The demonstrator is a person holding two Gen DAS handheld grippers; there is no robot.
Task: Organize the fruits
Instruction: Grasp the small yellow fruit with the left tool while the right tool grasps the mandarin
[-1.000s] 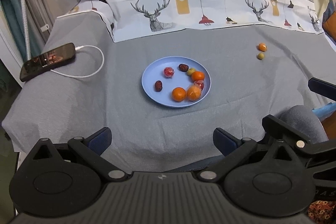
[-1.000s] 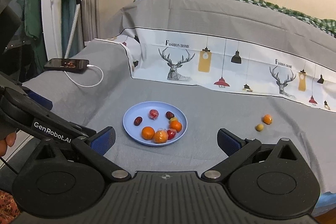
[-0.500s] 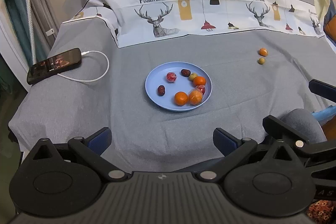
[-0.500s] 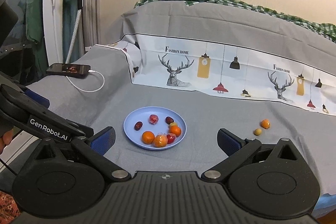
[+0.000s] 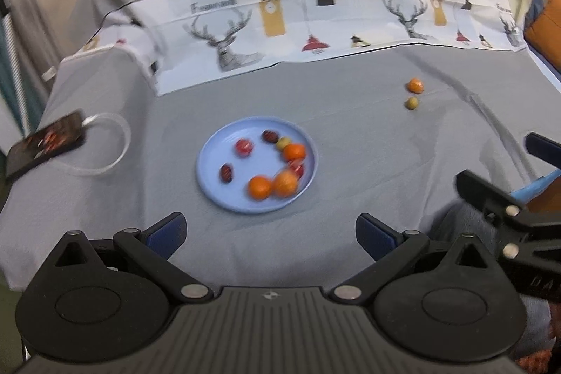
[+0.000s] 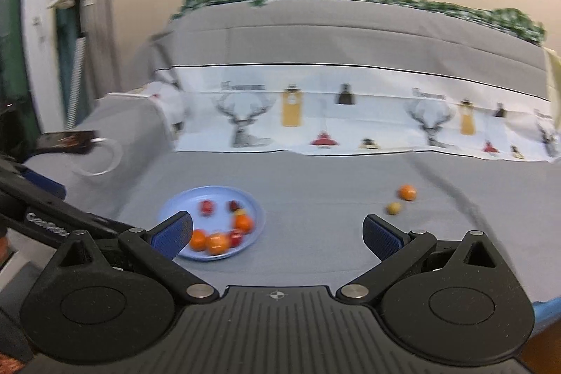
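Most of the fruit already sits on the blue plate [image 5: 210,184] in the middle of the grey sheet [image 5: 350,163]: three oranges, two red pieces, two dark ones and a small yellowish one, bunched toward the plate's right side. Two pieces are still out on the sheet, well apart from the plate to its right: a small orange [image 5: 415,85] and, just beside it on the near side, a little yellow-green fruit [image 5: 411,103]. I judge the job nearly done, with only those two left to bring over.

My left claw [image 5: 270,228] hangs low in front of the plate, fingers spread apart and holding nothing. My right claw [image 6: 277,232] is spread too and empty; from its own view the two stray pieces lie just past its right finger, so I reckon that side is the better placed for them.

Further out, a phone [image 5: 44,142] with a white cable [image 5: 105,146] lies at the left edge of the sheet, far from the fruit. A printed band with deer and lamps [image 5: 315,34] runs across the back. Nothing stands between my claws and the strays; they are small and round and may roll.
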